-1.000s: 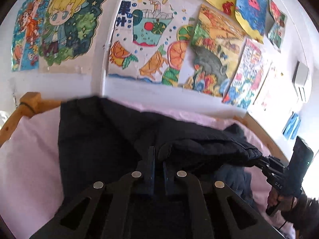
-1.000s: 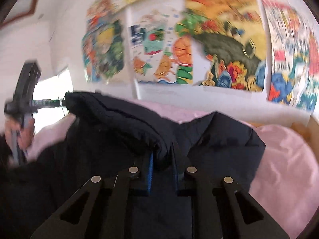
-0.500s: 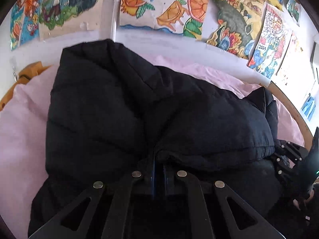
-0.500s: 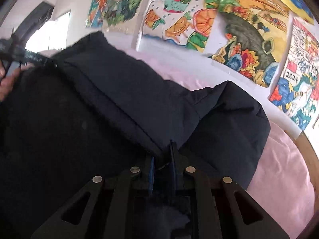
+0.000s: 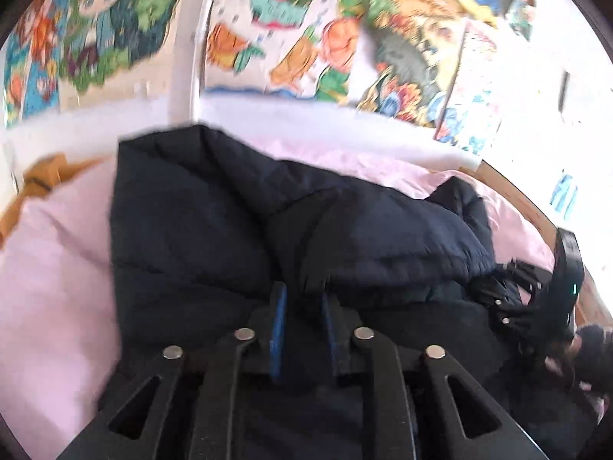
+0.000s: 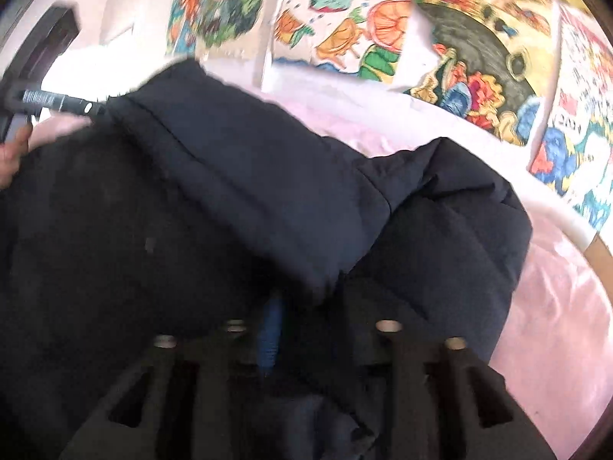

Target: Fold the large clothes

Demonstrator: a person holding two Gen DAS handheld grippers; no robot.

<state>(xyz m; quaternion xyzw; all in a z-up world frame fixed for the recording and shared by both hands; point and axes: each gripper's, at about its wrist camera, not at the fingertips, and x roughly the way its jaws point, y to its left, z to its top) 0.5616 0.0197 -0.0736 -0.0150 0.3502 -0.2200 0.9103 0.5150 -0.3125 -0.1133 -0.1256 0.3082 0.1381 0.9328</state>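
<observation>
Opening fingers of both grippers, left gripper (image 5: 302, 303) and right gripper (image 6: 306, 306), around black jacket (image 5: 214, 230) hem on pink sheet (image 5: 57, 268).

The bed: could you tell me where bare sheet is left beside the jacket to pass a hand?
Bare pink sheet lies left of the jacket, bordered by the wooden frame corner. Another patch lies right of it, up to the frame. A thin strip runs along the wall. The middle is crowded: jacket and both grippers, jaws opening.

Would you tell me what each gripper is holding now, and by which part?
Both are letting go: the left gripper and right gripper have jaws opening around the folded-over edge of the dark jacket; neither clamps it.
</observation>
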